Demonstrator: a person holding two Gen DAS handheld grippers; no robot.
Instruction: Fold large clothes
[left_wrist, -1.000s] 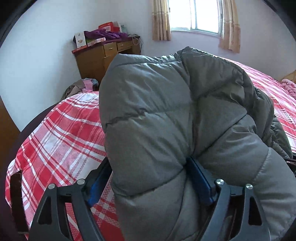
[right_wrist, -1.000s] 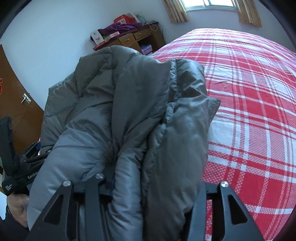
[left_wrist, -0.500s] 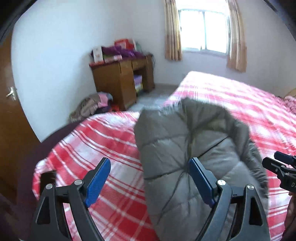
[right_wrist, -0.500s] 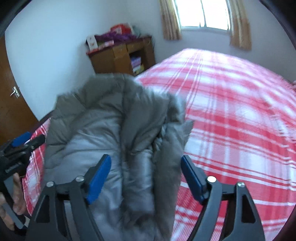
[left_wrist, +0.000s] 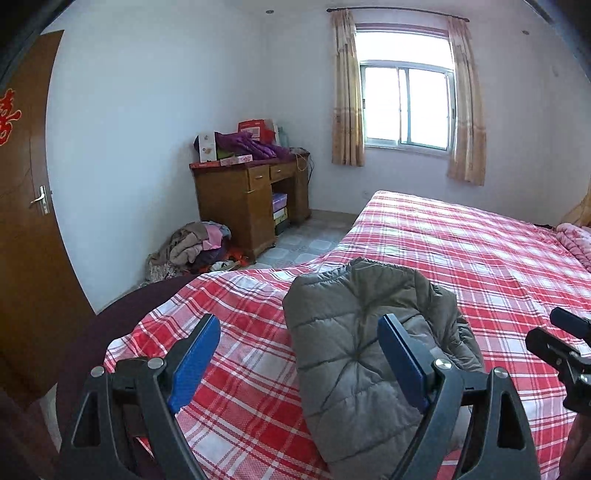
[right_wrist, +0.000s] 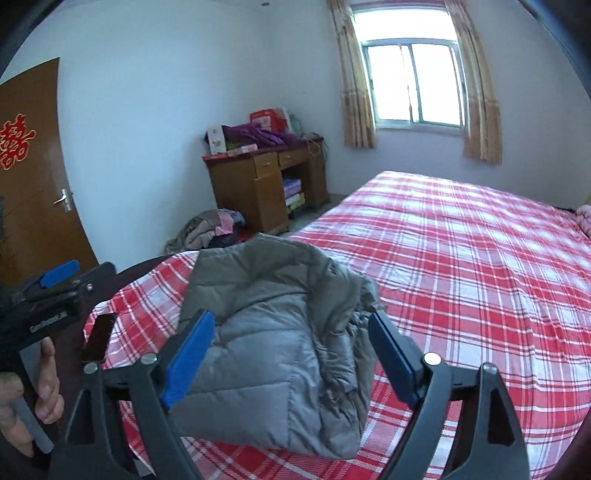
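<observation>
A grey quilted puffer jacket (left_wrist: 362, 354) lies folded in a compact bundle on the near corner of the bed with the red plaid sheet (left_wrist: 480, 251). It also shows in the right wrist view (right_wrist: 280, 332). My left gripper (left_wrist: 295, 362) is open and empty, raised above and behind the jacket. My right gripper (right_wrist: 288, 354) is open and empty, also raised above the jacket. The left gripper shows at the left edge of the right wrist view (right_wrist: 55, 291).
A wooden desk (left_wrist: 251, 199) with clutter stands by the far wall. A clothes pile (left_wrist: 192, 247) lies on the floor beside it. A brown door (left_wrist: 22, 206) is at left. A dark phone (right_wrist: 99, 336) lies at the bed's near corner. A window (left_wrist: 406, 107) is behind.
Both grippers opened and let go of the jacket, then pulled back and up. The jacket now rests on the bed.
</observation>
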